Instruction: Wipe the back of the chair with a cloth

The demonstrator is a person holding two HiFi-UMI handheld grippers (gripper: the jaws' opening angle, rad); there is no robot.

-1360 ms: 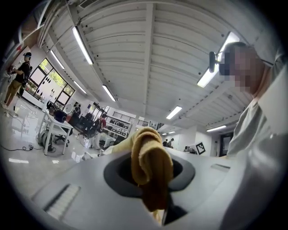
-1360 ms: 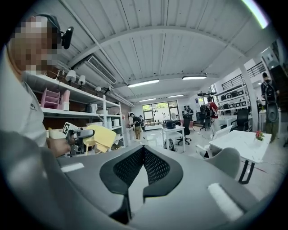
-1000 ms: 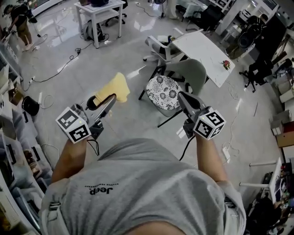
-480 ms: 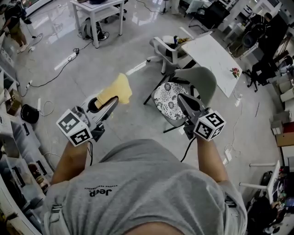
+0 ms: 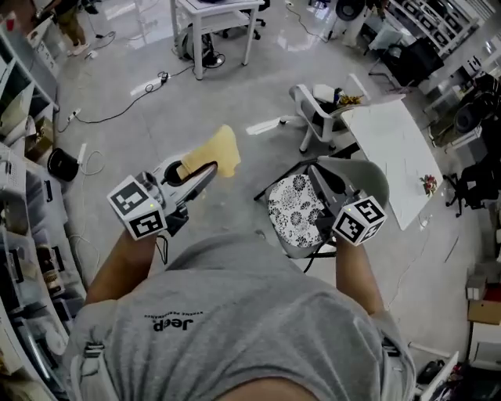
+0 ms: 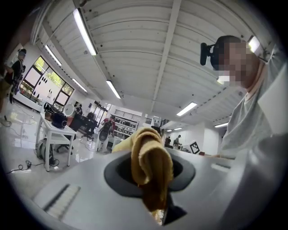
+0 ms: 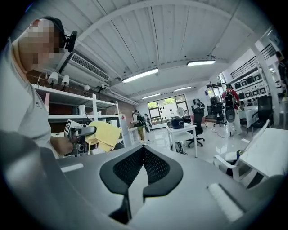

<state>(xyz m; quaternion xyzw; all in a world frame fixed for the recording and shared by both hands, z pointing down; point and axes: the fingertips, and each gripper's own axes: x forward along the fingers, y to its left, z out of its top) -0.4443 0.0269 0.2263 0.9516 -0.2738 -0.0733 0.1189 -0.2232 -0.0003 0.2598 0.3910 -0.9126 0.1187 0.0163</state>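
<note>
A yellow cloth [image 5: 217, 152] hangs from my left gripper [image 5: 200, 171], which is shut on it; in the left gripper view the cloth [image 6: 151, 168] bunches between the jaws of the left gripper [image 6: 152, 155]. My right gripper [image 5: 316, 174] is shut with nothing in it, and in its own view the black pads of the right gripper [image 7: 143, 152] meet at the tips. The chair has a grey back [image 5: 366, 178] and a black-and-white patterned seat [image 5: 291, 213]. It stands just under and ahead of the right gripper. The left gripper [image 7: 83, 132] and the cloth [image 7: 106, 134] also show in the right gripper view.
A white table [image 5: 391, 145] stands beyond the chair, with a white chair [image 5: 319, 110] beside it. Another white table [image 5: 219, 16] is at the far middle. Cables [image 5: 117, 106] lie on the floor, and shelves [image 5: 31, 235] run along the left.
The chair has come nearer and now lies under the right gripper's tips. Both grippers hold about the same pose, and the cloth stays in the left one.
</note>
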